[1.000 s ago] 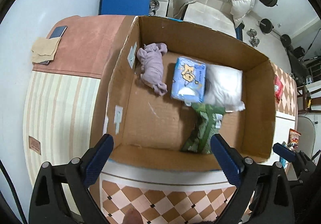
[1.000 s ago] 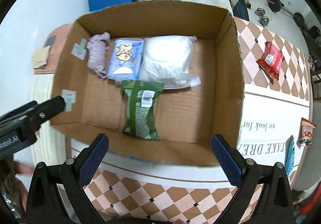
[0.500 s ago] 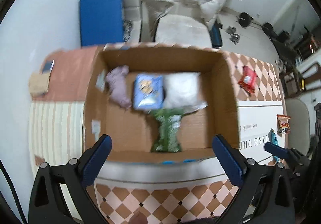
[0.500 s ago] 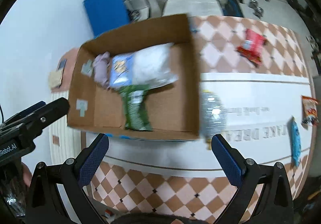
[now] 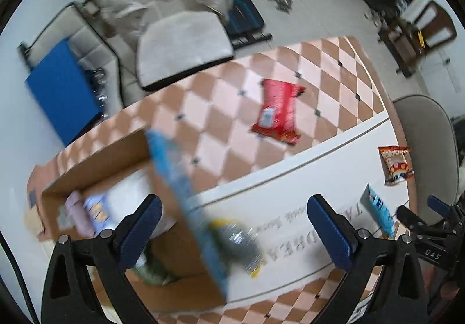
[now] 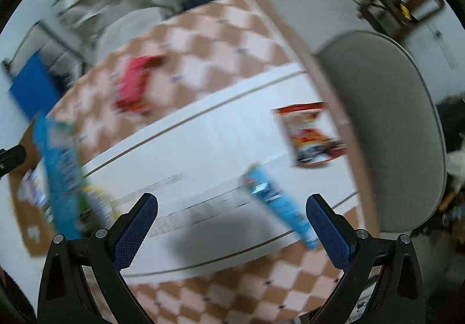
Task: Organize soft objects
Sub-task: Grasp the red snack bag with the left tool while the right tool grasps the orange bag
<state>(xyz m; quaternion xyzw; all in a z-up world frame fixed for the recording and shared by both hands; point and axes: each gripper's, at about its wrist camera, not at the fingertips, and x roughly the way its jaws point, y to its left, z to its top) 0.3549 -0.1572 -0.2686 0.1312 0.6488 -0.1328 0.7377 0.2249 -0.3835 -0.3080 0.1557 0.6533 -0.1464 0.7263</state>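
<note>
While both of your hand-held grippers stand wide open and hold nothing, the next pickup has to be judged from the right one. Your right hand-held gripper hangs above the white band of the worktop, touching nothing, its shadow on the cloth just below it. The blue snack packet lies just ahead and a little right of centre, close to the right finger, flat on the worktop. Its long axis runs diagonally, from upper left toward the lower right. Beyond it, further right and near the worktop edge, lies the orange-and-red snack bag; the red packet lies well apart to the upper left on the chequered part.

Your left hand-held gripper is over the near corner of the cardboard box, where soft items already lie, though blur hides their detail. From that side the same blue packet sits far to the right, near the right hand-held gripper, so your right hand is plainly the nearer.

Judgement: the jaws would probably need turning to close across the packet's narrow width. Heavy motion blur limits certainty.
</note>
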